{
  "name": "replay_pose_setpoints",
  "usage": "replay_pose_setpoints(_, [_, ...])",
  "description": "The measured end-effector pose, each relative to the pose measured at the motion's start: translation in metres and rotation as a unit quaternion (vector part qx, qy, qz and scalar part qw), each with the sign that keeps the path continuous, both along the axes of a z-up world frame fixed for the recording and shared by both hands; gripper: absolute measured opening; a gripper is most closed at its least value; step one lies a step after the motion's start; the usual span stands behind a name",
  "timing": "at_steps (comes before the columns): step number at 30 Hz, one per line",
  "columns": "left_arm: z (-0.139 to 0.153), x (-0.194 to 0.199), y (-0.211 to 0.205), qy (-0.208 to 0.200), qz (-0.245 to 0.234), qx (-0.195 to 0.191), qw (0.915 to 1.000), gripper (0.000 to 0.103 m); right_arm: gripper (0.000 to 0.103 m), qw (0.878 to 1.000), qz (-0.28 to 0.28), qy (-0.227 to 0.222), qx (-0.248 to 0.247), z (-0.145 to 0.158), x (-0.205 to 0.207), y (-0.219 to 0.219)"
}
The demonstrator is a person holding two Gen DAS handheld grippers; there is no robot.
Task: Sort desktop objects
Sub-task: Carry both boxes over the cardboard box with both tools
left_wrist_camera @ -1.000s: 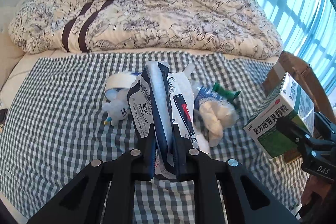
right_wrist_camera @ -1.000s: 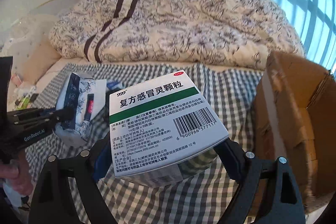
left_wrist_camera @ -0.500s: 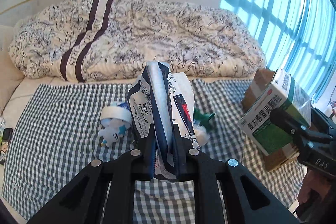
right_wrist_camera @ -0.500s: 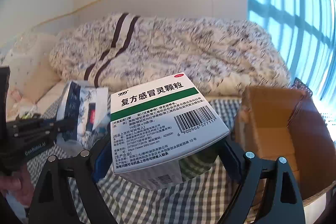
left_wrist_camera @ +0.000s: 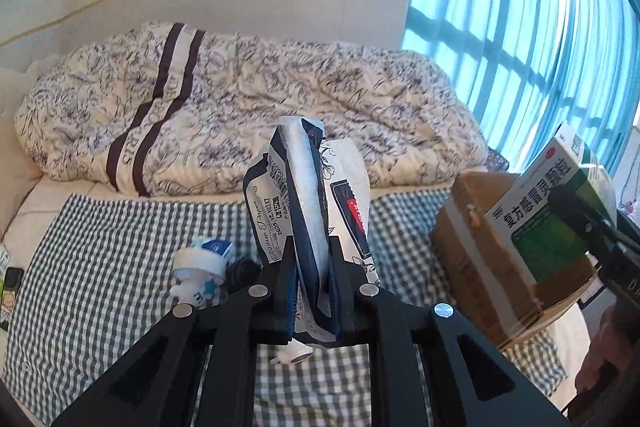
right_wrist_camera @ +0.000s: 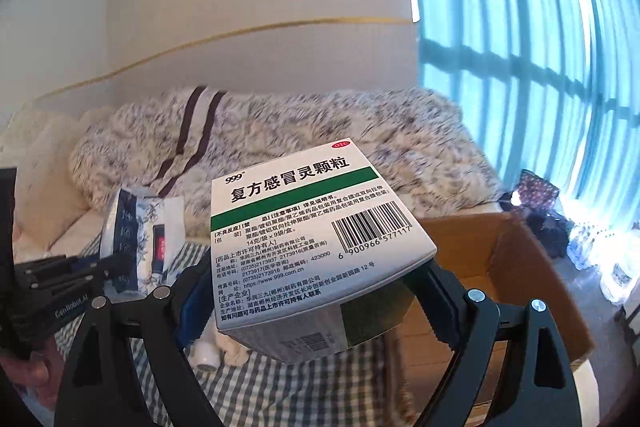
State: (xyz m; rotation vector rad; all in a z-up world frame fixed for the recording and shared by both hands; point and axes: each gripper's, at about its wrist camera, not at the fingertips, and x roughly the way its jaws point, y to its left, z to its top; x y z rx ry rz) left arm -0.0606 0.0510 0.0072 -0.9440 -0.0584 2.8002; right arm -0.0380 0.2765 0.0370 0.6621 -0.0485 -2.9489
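Note:
My left gripper (left_wrist_camera: 312, 267) is shut on a blue-and-white tissue pack (left_wrist_camera: 304, 195), held upright above the checked cloth (left_wrist_camera: 100, 247). My right gripper (right_wrist_camera: 308, 291) is shut on a white and green medicine box (right_wrist_camera: 312, 223), lifted in the air. That box (left_wrist_camera: 544, 219) shows at the right of the left wrist view, in front of the open cardboard box (left_wrist_camera: 472, 239). In the right wrist view the cardboard box (right_wrist_camera: 500, 267) lies just right of and below the medicine box, and the tissue pack (right_wrist_camera: 136, 239) with the left gripper appears at the left.
A small white and blue toy figure (left_wrist_camera: 200, 271) and a dark object (left_wrist_camera: 240, 271) lie on the checked cloth. A small white bottle (right_wrist_camera: 206, 353) and a pale bundle lie under the medicine box. A flowered quilt (left_wrist_camera: 240, 107) fills the back; blue curtains (left_wrist_camera: 520, 27) hang right.
Both grippers have risen with their loads, so the cloth and the items on it sit lower in view. The cardboard box has come closer under the medicine box.

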Motion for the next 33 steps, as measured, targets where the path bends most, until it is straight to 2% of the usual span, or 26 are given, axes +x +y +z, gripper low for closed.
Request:
replay_pose_setpoints(6, [0.019, 0.005, 0.024, 0.026, -0.017, 0.000, 0.9995, 0.013, 0.087, 0.998, -0.052, 0.031, -0.010, 0.021, 0.016, 0.035])
replay_pose_setpoints(14, [0.030, 0.010, 0.053, 0.042, -0.036, 0.002, 0.9985, 0.013, 0.087, 0.993, -0.106, 0.044, -0.030, 0.029, 0.028, 0.075])
replay_pose_setpoints(22, [0.048, 0.009, 0.087, 0.067, -0.061, 0.005, 0.9959, 0.013, 0.087, 0.987, -0.154, 0.046, -0.021, 0.030, 0.035, 0.101])
replay_pose_setpoints(27, [0.049, 0.006, 0.112, 0.070, -0.080, 0.004, 0.9943, 0.013, 0.087, 0.982, -0.183, 0.046, -0.001, 0.030, 0.038, 0.118])
replay_pose_setpoints(33, [0.050, 0.003, 0.138, 0.070, -0.105, 0.002, 0.9920, 0.013, 0.087, 0.976, -0.214, 0.049, -0.001, 0.031, 0.042, 0.140])
